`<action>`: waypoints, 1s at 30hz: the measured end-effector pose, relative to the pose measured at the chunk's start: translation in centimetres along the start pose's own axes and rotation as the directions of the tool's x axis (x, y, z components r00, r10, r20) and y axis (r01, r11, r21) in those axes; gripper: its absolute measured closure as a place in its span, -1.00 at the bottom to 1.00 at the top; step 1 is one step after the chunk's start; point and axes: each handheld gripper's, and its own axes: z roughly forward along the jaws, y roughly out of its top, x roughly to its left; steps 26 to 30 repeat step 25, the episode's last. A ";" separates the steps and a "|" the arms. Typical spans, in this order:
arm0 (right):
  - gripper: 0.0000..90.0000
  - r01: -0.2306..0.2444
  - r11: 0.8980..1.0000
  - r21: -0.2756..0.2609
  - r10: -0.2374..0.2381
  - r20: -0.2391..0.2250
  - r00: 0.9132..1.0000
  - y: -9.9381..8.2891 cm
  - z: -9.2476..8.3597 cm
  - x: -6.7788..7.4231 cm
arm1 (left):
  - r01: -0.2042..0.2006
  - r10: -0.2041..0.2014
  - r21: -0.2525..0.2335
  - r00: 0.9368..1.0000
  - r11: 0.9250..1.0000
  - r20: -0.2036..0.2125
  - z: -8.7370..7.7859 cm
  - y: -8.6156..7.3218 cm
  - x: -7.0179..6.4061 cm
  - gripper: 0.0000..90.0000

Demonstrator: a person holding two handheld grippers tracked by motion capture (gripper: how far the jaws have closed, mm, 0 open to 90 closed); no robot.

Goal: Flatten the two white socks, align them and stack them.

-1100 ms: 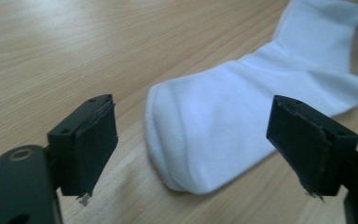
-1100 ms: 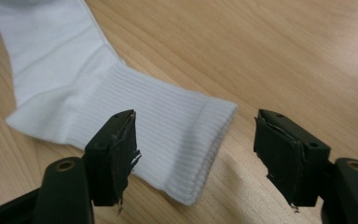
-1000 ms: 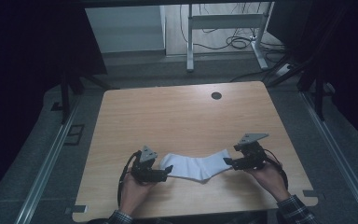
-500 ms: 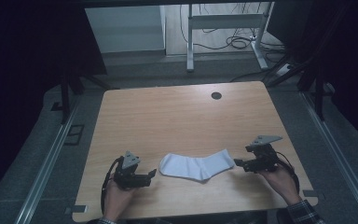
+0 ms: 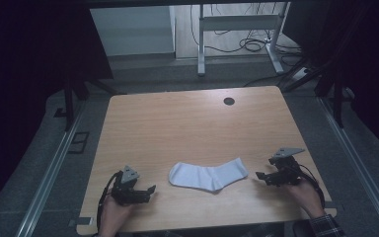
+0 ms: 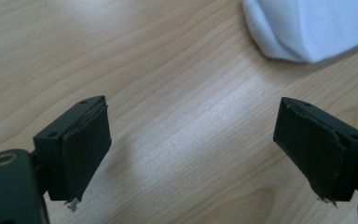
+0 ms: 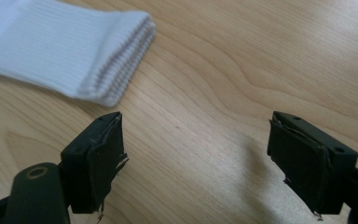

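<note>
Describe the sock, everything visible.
The white sock lies flat on the wooden table, near the front edge, between the two grippers and touched by neither. It looks like soft ribbed knit, and the ribs are clear at the cuff in the right gripper view. It bends gently at the heel, so the shape is a shallow curve. The rounded toe end points toward the person's left, and the cuff toward the right.

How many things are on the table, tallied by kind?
White sock: 1, lying flat
Handheld grippers: 2, left gripper and right gripper, both open, apart from the sock
Total: 3
</note>
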 end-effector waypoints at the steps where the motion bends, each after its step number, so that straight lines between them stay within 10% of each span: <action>1: -0.61 0.005 1.000 0.004 -0.005 0.002 1.000 -0.1 0.1 -0.1 | 0.002 -0.002 -0.001 1.000 1.000 0.002 0.1 -0.1 0.1 -0.75; 30: -0.90 0.008 0.998 -0.060 -0.005 0.038 0.999 -1.2 1.6 -0.6 | -0.008 0.007 0.021 1.000 1.000 0.014 1.1 -0.5 0.1 -0.75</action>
